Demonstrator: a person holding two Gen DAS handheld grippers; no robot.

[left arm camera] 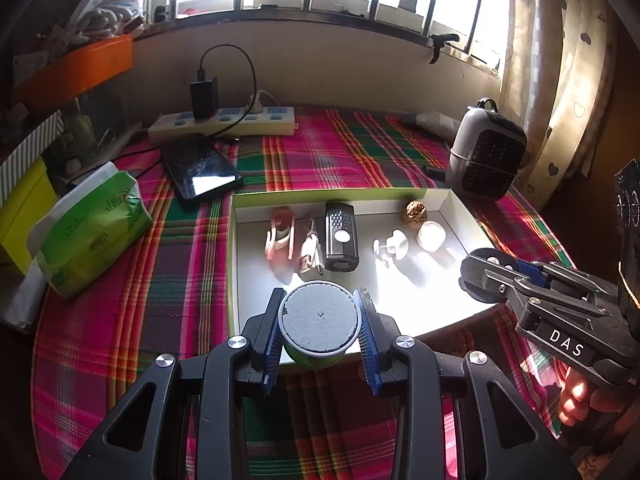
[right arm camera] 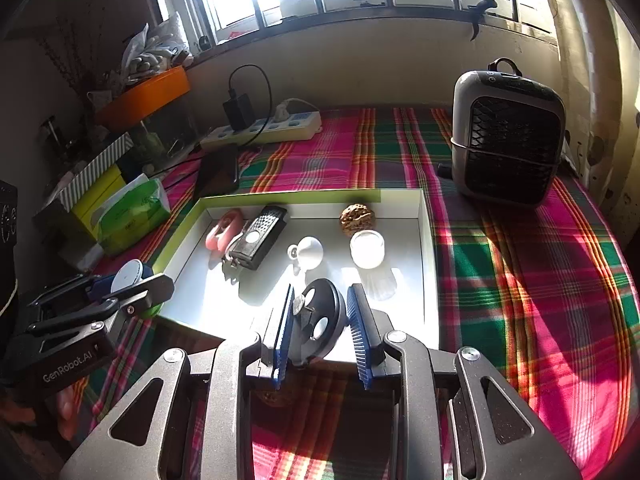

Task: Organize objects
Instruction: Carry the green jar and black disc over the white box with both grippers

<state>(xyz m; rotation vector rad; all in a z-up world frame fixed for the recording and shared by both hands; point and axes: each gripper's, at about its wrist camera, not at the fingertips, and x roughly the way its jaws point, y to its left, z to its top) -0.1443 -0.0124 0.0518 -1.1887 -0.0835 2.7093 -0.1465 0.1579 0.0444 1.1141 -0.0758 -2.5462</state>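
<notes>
The left claw (left arm camera: 320, 332) is clamped on a short green cylinder with a grey felt-like top (left arm camera: 319, 322), its blue ribbed pads pressing both sides. It holds the cylinder over the near rim of the shallow white cardboard tray with a lime-green edge (left arm camera: 231, 240), at about 6 o'clock of the tray.

The right claw (right arm camera: 320, 328) grips a flat black round disc with pale spots (right arm camera: 320, 320) on edge between its pads, over the tray's near side; in the left wrist view it sits at about 4 o'clock of the tray.

Inside the tray, along the far half, lie a pink plastic clip (left arm camera: 280, 234) at 10 o'clock, a black rectangular device with a round button (left arm camera: 341, 240) near 12, a brown walnut (left arm camera: 414, 212) at 1 o'clock, and beside it a small white round pot (left arm camera: 431, 236).

The tray rests on a bench covered with red-and-green plaid cloth (left arm camera: 120, 320).
</notes>
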